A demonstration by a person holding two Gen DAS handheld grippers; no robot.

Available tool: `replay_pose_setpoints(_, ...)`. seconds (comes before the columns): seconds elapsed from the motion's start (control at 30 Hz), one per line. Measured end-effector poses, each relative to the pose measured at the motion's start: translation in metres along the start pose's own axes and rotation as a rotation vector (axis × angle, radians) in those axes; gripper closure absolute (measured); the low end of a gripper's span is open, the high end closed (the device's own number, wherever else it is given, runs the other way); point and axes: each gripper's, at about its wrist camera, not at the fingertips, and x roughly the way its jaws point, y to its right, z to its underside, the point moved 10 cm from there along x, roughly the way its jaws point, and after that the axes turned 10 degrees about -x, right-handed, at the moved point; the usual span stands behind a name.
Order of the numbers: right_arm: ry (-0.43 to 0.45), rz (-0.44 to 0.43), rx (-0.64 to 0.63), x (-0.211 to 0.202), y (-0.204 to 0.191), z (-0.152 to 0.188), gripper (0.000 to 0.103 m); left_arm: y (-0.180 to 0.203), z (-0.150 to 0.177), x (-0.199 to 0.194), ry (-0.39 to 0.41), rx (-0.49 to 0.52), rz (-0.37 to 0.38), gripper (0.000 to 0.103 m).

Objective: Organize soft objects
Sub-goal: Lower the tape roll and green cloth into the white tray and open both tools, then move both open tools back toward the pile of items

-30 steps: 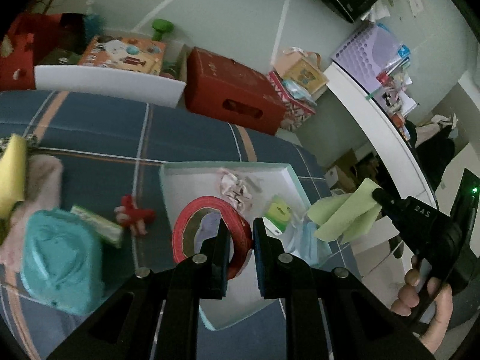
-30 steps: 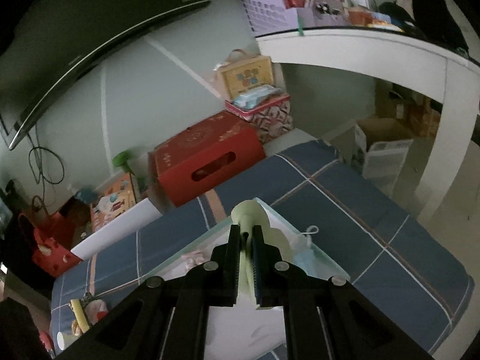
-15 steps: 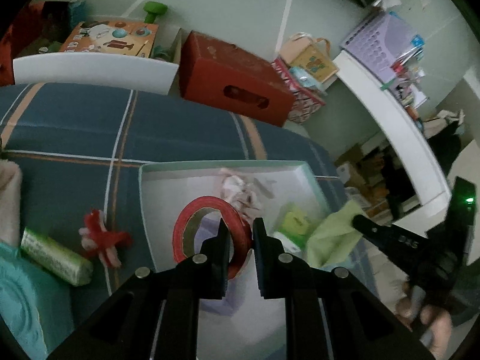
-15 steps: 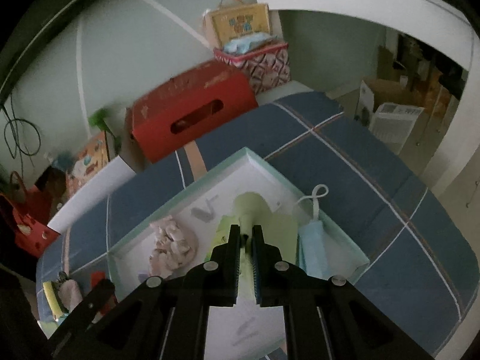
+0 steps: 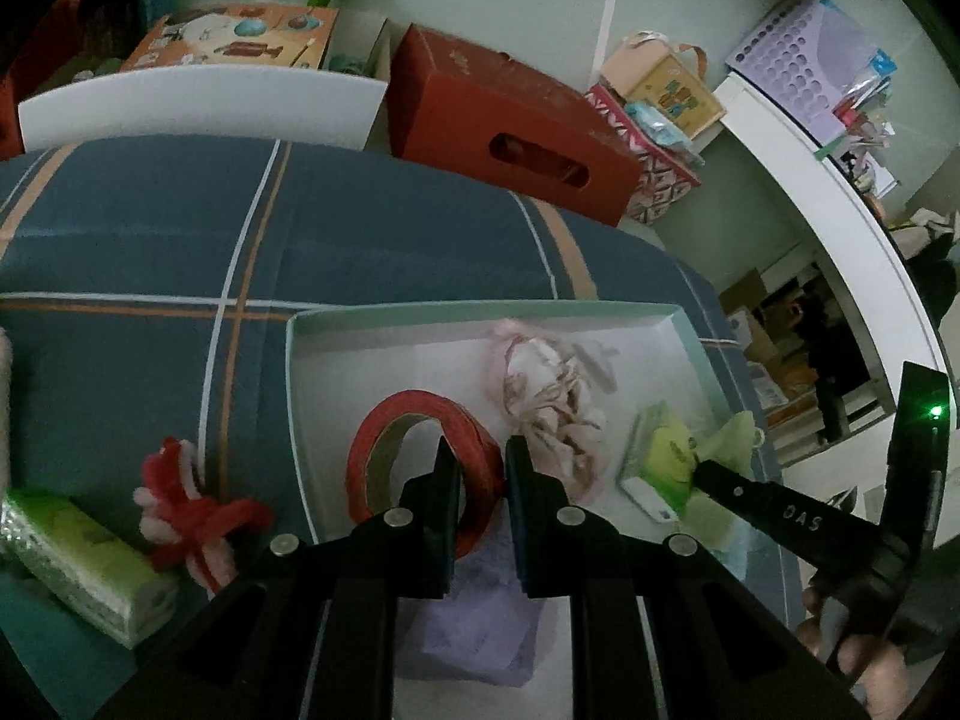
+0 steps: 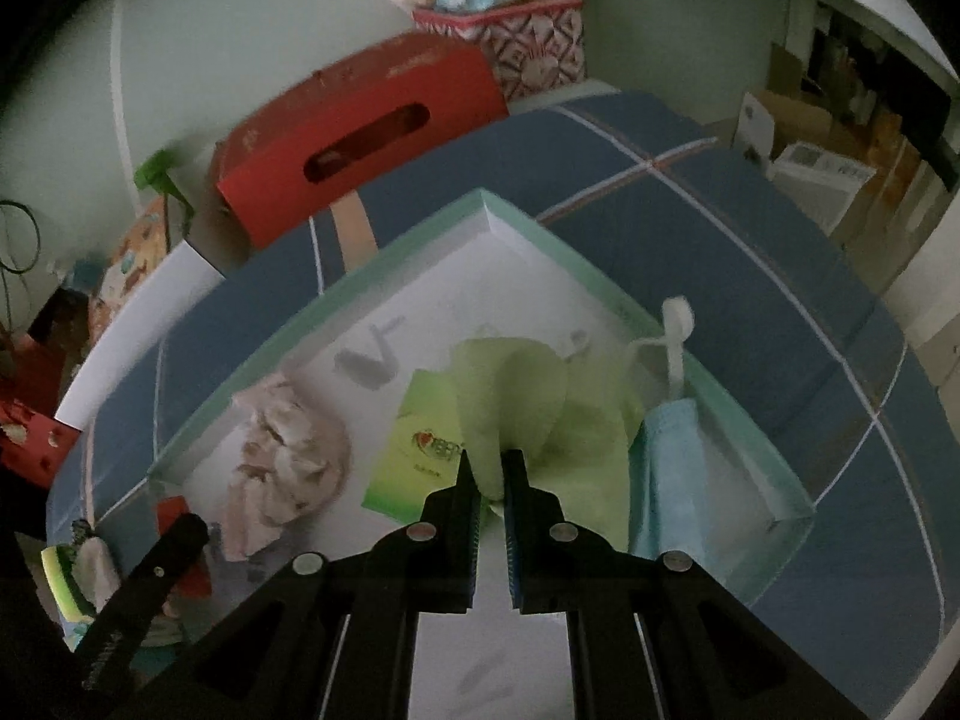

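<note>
**Both grippers low over the tray**

Softly crumpled, the green cloth [image 6: 528, 414] is pinched in the right gripper [image 6: 491, 474], hanging just above the white tray [image 6: 420, 246] beside a flat green packet [image 6: 420, 450] and a pale blue mask [image 6: 666, 468] at 3 o'clock. The left gripper [image 5: 480, 468] clenches the rim of a stiff red tape roll [image 5: 414, 444] over a lilac cloth [image 5: 474, 630]. A frayed pink bundle [image 5: 552, 402] lies at 1 o'clock. Bare tray floor remains toward the far rim. A blue plaid sheet [image 5: 360, 228] lies underneath; a red box [image 5: 504, 120] stands at 12 o'clock.
</note>
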Motion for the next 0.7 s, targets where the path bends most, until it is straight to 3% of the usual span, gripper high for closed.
replay_pose_setpoints(0.13,-0.028,0.005,0.0,0.01,0.0,0.004,0.092,-0.002,0.001,0.002,-0.012,-0.006,-0.011,0.085)
replay_pose_setpoints(0.2,-0.028,0.01,-0.011,0.009,-0.002,0.003,0.092,0.0,-0.001,-0.002,-0.005,0.0,-0.02,0.065)
replay_pose_setpoints(0.23,-0.032,0.01,-0.016,0.007,-0.003,0.002,0.092,0.002,-0.002,-0.005,-0.001,0.005,-0.024,0.045)
replay_pose_setpoints(0.27,-0.03,0.011,-0.017,0.005,-0.003,0.001,0.092,0.004,-0.003,-0.009,0.001,0.009,-0.027,0.032)
replay_pose_setpoints(0.33,-0.023,0.007,-0.016,-0.003,-0.004,-0.001,0.081,0.008,-0.005,-0.018,0.007,0.01,-0.023,0.03)
replay_pose_setpoints(0.4,-0.009,0.01,-0.015,-0.012,-0.004,-0.005,0.054,0.012,-0.007,-0.029,0.015,0.017,-0.023,0.028)
replay_pose_setpoints(0.47,0.016,0.022,-0.017,-0.023,-0.003,-0.01,0.048,0.015,-0.009,-0.041,0.032,0.025,-0.039,0.018)
replay_pose_setpoints(0.57,0.057,0.03,-0.022,-0.041,-0.003,-0.018,0.046,0.019,-0.013,-0.058,0.06,0.039,-0.06,0.014)
replay_pose_setpoints(0.7,0.105,0.041,-0.029,-0.064,-0.004,-0.027,0.029,0.018,-0.015,-0.075,0.077,0.061,-0.119,0.011)
